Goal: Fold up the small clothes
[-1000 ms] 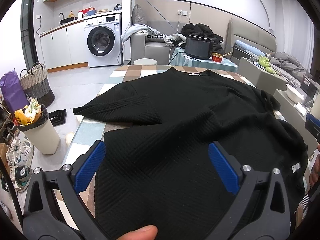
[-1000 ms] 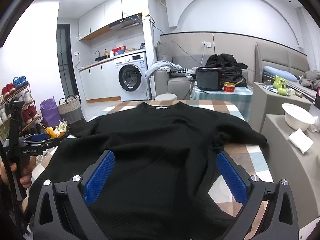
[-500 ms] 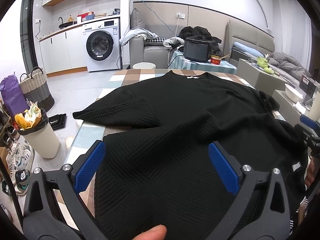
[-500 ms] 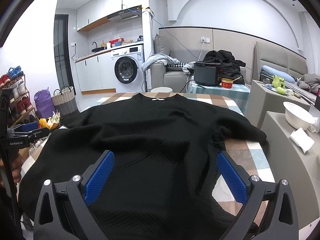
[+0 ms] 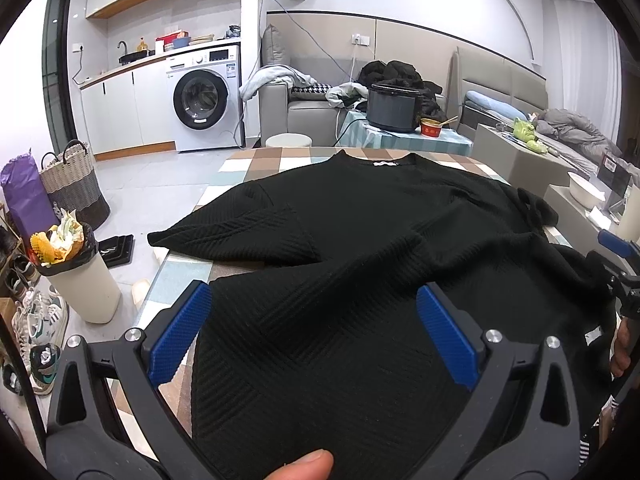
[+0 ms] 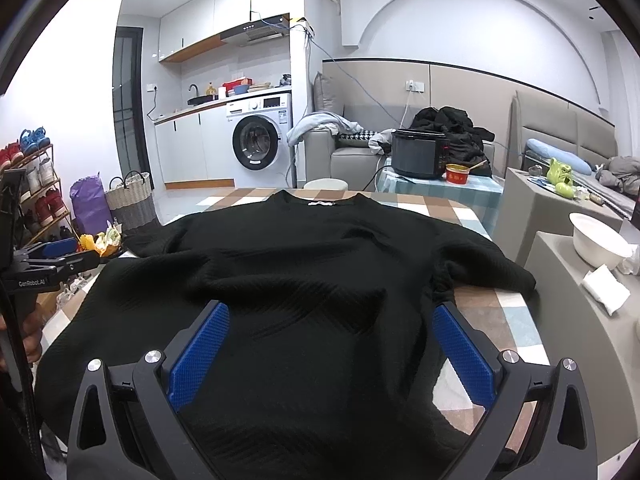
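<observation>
Garment: a black short-sleeved top (image 5: 360,240) with a ribbed, zigzag knit lies spread across the checked tabletop (image 5: 256,160), neck and white label at the far edge, hem nearest me.

Lay of the cloth: it is not flat. A ridge of loose fabric runs across the middle, and the near hem spills over the tabletop's front edge toward me.

Left sleeve: it fans out flat over the left edge (image 5: 236,232).

Right sleeve: it lies bunched and puckered at the right edge (image 6: 480,268).

My left tool: (image 5: 312,328) its blue pads are spread wide, hovering over the lower left of the body, pinching nothing. A thumb tip shows at the bottom of this view.

My right tool: (image 6: 332,344) also spread wide and empty, over the lower right of the body.

How it will handle: I judge it soft and light, but a thick knit that drapes heavily and keeps lumps, so it should be drawn taut before creasing. The texture should grip well between the pads.

Where to take hold: I would pinch the hem corners, one in each tool, or a sleeve edge, catching both layers rather than the loose middle.

Nearby: a white bowl (image 6: 600,240) sits on a side surface to the right, well apart.
</observation>
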A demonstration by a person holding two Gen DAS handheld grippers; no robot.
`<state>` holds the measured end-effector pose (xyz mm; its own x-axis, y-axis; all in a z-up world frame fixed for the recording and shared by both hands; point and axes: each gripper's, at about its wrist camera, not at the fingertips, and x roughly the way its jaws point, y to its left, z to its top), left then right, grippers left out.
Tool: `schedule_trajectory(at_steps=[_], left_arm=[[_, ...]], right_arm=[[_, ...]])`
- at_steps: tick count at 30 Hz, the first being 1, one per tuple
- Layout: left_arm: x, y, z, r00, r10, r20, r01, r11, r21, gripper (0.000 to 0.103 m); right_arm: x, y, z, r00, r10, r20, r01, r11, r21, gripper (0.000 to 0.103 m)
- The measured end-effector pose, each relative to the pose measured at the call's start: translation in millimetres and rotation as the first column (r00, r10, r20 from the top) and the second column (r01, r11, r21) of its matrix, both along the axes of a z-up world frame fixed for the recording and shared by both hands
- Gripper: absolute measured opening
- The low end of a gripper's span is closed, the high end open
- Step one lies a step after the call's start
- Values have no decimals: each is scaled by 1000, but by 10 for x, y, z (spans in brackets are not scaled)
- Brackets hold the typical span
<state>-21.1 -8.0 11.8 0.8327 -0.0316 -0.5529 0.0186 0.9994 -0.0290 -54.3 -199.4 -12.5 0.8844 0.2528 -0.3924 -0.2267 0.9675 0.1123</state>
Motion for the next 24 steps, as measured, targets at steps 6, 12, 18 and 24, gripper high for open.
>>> schedule_trajectory(at_steps=[6,12,18,24], left_arm=[[11,-31,-14,1000,-10,14,10,1000,5,102],[45,-70,-66,999,-24,24,24,1000,9,102],[84,-100,-139,998,-38,48,37,999,14,102],[135,-76,-233,998,-33,54,32,999,6,102]], right_arm=[[-13,9,27,1000,6,18,-6,1000,9,103],[2,40,22,1000,14,20,-13,1000,-13,103],[80,57,41,999,34,20,-34,999,20,103],[107,66,-18,999,7,44,-8,999,34,103]])
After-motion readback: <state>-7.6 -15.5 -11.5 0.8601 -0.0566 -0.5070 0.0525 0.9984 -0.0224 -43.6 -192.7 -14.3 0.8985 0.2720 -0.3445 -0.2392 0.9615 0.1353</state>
